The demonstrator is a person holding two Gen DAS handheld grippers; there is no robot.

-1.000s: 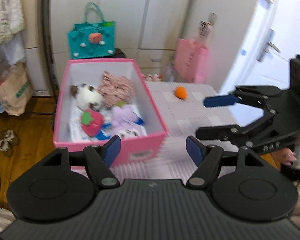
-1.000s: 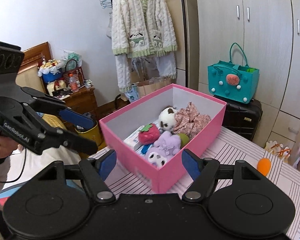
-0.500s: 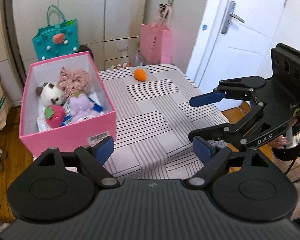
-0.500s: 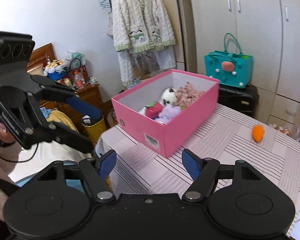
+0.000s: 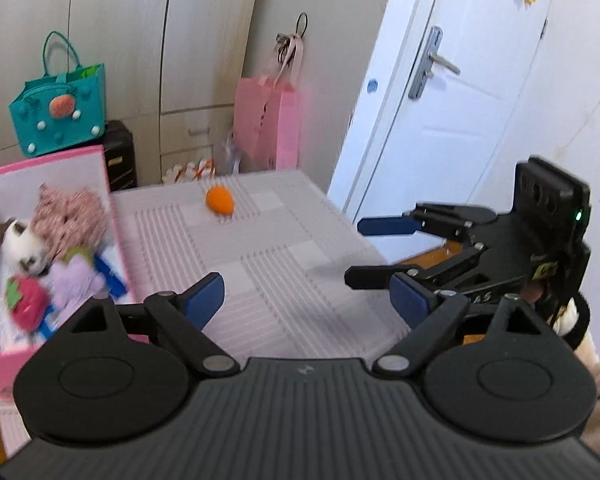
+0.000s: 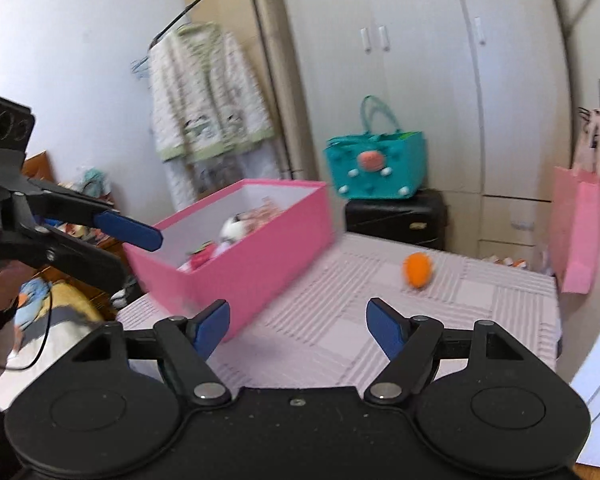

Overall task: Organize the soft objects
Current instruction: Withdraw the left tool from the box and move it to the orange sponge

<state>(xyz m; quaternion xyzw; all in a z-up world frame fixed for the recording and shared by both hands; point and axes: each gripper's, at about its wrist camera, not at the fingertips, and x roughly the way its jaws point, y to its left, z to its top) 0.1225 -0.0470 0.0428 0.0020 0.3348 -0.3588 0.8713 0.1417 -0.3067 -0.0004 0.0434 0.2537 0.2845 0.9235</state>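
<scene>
We see a bright room with soft, even light. The pink box [image 6: 260, 236] and the orange toy [image 6: 419, 270] look smeared with blur. Straight lines bend near the edges, and the right view has dark corners.

We have swung both views off the pink box [image 5: 112, 208] toward the orange toy [image 5: 220, 200], our left gripper [image 5: 306, 300] opening wider, empty.

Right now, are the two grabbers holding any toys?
Left gripper: jaws opening, nothing between them.
Right gripper: jaws opening, nothing between them.
</scene>
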